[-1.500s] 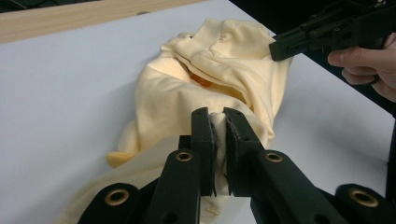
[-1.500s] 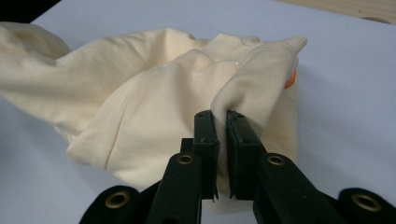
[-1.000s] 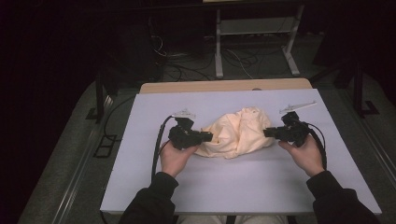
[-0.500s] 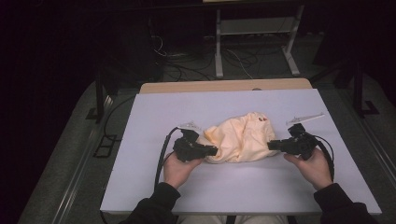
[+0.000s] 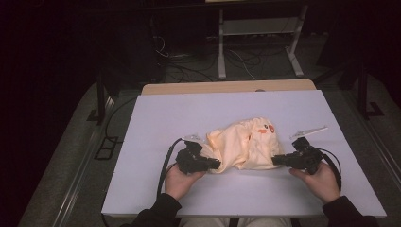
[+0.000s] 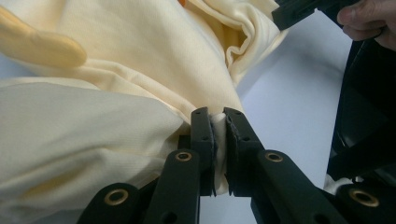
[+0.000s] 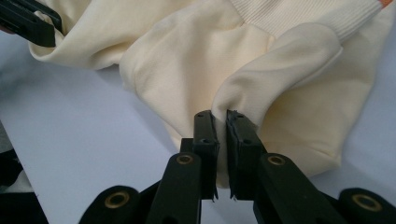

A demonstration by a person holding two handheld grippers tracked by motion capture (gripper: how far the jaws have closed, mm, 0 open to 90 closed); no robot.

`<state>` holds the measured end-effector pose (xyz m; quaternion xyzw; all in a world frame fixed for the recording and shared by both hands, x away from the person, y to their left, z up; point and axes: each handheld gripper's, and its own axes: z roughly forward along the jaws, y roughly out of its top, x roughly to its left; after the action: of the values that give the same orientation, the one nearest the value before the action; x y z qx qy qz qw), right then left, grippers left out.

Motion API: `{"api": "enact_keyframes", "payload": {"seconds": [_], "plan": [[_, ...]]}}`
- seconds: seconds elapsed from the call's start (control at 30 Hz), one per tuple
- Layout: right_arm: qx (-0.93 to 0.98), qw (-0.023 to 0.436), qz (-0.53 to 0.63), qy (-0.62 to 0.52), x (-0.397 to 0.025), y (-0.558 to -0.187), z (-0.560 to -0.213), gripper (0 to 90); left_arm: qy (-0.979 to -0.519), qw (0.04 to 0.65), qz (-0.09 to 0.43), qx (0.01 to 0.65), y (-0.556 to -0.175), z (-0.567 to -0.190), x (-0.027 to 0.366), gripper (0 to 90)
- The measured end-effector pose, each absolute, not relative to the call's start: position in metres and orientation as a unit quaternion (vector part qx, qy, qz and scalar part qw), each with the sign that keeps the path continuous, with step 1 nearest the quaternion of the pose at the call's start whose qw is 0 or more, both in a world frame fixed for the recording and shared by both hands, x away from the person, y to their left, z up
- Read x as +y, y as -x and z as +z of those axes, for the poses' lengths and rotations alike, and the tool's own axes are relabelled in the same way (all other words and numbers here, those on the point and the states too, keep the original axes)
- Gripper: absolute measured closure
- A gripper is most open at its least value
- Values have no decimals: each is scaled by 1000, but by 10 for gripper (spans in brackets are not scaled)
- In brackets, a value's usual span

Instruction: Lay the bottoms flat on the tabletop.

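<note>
— Garment? Cream-yellow garment [image 5: 243, 146] bunched at the near middle of the white table [image 5: 156, 123].
— Grippers? Left gripper [image 5: 215, 165] pinching its left edge, right gripper [image 5: 276, 161] pinching its right edge.

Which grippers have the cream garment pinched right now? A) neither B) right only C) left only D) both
D: the left gripper and the right gripper each have a fold of the cream garment clamped between their jaws.
</note>
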<state>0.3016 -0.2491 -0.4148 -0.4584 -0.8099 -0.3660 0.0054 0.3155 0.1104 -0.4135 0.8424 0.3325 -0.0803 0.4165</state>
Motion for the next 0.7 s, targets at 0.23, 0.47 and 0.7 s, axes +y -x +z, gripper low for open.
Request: {"api": "enact_keyframes", "payload": {"seconds": [0.23, 0.47, 0.7], "plan": [[-814, 8, -359, 456, -248, -297, -419, 821, -850, 414, -67, 318, -320, -396, 109, 726], [-820, 15, -349, 454, -247, -295, -423, 819, -848, 422, -31, 319, -323, -383, 108, 505], [-821, 14, -348, 452, -246, -294, -424, 815, -839, 426, 11, 338, -334, -374, 108, 373]]}}
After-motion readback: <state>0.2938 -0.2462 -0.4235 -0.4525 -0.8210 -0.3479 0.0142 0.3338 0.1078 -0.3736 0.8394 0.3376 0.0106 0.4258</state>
